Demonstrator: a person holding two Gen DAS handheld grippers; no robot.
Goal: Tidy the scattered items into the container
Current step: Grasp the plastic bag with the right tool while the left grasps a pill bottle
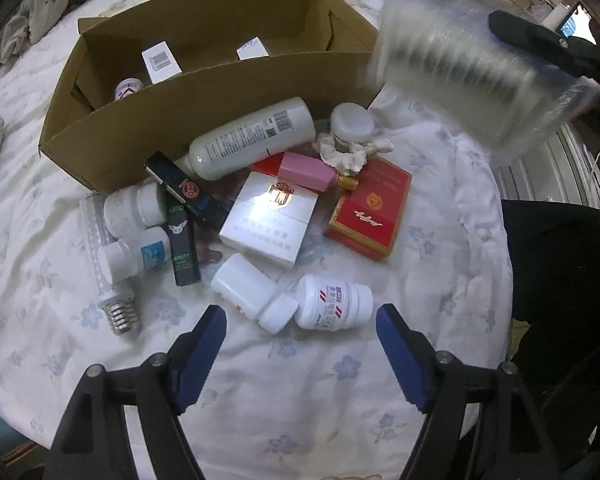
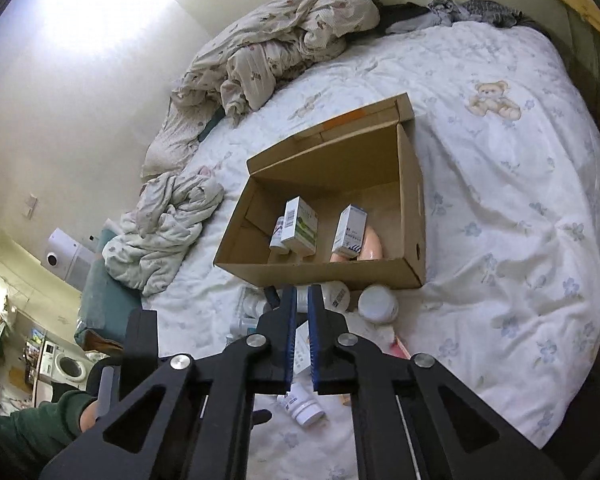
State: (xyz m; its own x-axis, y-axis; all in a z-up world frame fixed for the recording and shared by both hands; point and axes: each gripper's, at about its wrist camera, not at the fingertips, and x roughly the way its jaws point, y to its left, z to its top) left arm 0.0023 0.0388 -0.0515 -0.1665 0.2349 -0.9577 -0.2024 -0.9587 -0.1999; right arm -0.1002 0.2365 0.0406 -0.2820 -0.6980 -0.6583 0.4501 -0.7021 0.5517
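Observation:
An open cardboard box [image 1: 204, 120] [image 2: 324, 272] sits on the flowered bedspread with two small cartons [image 2: 300, 226] and a bottle inside. In front of it lie a large white lotion bottle [image 1: 252, 138], a red pack [image 1: 366, 216], a white carton [image 1: 270, 220], a pink bottle [image 1: 310, 172], a jar [image 1: 352, 124], a bulb [image 1: 108, 264] and black tubes [image 1: 184, 240]. My left gripper [image 1: 300, 312] is open just above two white pill bottles [image 1: 334, 300], touching neither. My right gripper [image 2: 302, 292] is shut; its finger [image 1: 540, 40] holds a blurred clear pack of cotton swabs [image 1: 460, 72] in the air, right of the box.
Crumpled blankets [image 2: 284, 36] [image 2: 160, 232] lie beyond and left of the box. A person's green sleeve [image 2: 32, 428] shows at the lower left. The bed's edge runs down the right side [image 1: 496, 240], with dark clothing [image 1: 556, 260] past it.

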